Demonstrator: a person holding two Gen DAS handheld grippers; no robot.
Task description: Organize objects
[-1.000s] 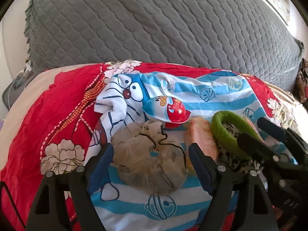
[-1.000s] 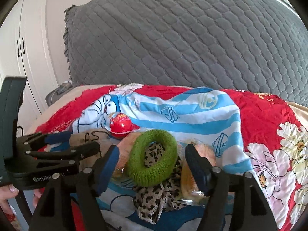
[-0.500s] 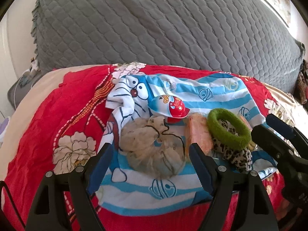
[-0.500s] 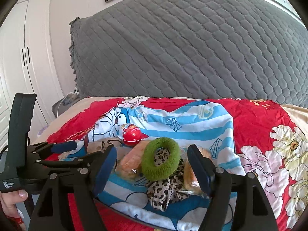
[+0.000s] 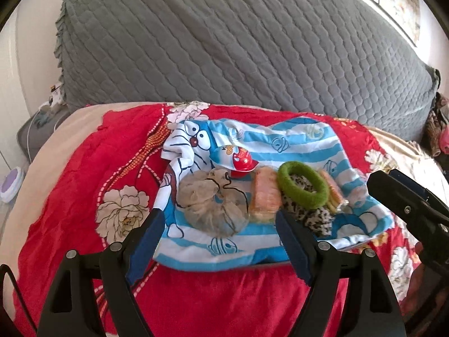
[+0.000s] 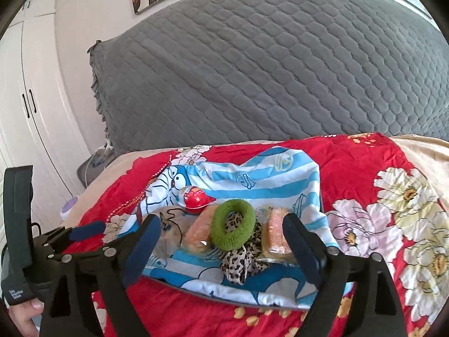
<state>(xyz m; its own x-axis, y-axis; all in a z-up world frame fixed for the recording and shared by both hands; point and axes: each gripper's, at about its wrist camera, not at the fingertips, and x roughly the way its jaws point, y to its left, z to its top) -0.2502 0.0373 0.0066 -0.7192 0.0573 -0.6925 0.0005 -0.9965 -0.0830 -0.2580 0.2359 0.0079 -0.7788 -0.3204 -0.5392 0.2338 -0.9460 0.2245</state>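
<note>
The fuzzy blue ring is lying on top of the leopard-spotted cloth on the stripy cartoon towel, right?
Not quite: the fuzzy ring is green, not blue. The right wrist view shows it plainly. It does lie on top of the leopard-spotted cloth, on the blue-and-white striped cartoon towel.

Ahead of you a grey quilted headboard (image 6: 266, 70) backs the bed. White wardrobe doors (image 6: 31, 118) stand left; daylight fills the room.

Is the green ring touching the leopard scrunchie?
Touching. In the right wrist view the green ring lies directly on the leopard scrunchie, whose spotted fabric shows through the ring's hole and spreads out beneath its near edge, with no gap.
</note>
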